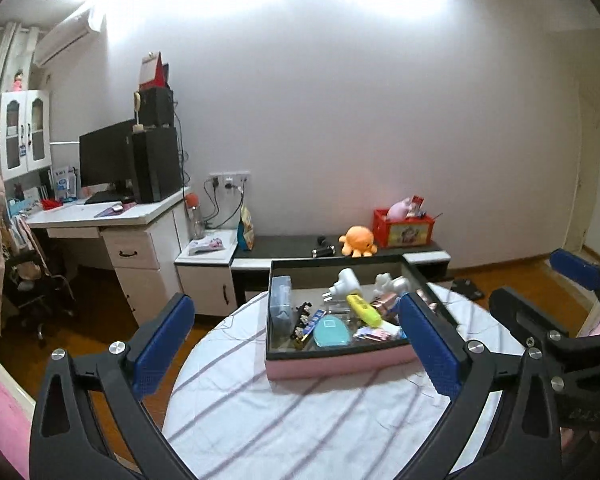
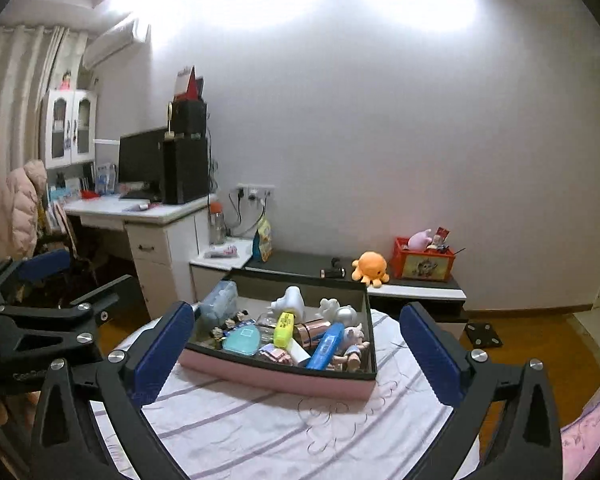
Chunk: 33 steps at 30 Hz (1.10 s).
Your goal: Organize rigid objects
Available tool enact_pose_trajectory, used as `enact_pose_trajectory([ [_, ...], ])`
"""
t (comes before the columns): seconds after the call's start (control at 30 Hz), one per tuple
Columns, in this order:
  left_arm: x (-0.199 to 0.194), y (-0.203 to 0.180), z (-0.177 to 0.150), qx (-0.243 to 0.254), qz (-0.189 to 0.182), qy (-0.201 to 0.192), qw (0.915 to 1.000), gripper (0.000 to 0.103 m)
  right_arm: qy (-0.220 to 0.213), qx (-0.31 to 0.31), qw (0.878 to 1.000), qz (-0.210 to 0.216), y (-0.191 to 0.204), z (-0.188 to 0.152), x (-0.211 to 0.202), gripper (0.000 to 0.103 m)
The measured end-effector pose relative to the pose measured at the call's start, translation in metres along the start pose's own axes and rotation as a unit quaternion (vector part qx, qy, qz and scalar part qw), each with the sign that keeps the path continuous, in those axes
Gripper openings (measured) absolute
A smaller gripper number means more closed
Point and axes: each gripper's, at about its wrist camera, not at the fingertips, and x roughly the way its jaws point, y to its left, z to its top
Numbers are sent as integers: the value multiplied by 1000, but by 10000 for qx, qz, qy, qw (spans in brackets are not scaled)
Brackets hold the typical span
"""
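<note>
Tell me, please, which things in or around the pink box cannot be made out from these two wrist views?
- Left wrist view: the right end of the pink box is hidden behind the left tongs' own blue pad.
- Right wrist view: the box's near-left corner sits behind a pad of the right tongs.
- Both views: the small dark bits beside the teal case are too small to identify.
- Both views: the table is cut off by the bottom edge.

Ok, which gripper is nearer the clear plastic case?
Left, likely. The left gripper has the clear plastic case straight ahead, between its open fingers; the right gripper is further right, the case off towards its left finger.
</note>
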Motion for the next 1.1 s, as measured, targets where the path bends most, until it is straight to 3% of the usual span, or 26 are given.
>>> enact_pose_trajectory([
  [0.3, -109, -9, -10, 206, 416, -641, 9969, 103, -548, 106, 9984, -90, 10, -3, -92, 103],
  [0.5, -163, -9, -18, 129, 499, -980, 9938, 103, -792, -25, 9967, -195, 23, -5, -144, 103],
  [0.9, -242, -16, -17, 188, 614, -1493, 9867, 103, -1239, -98, 9918, -298, 34, -2, -218, 103],
  [1.1, -260, -20, -13, 245, 648, -1690, 9832, 103, -1361, -64, 9901, -328, 35, -2, -235, 103],
])
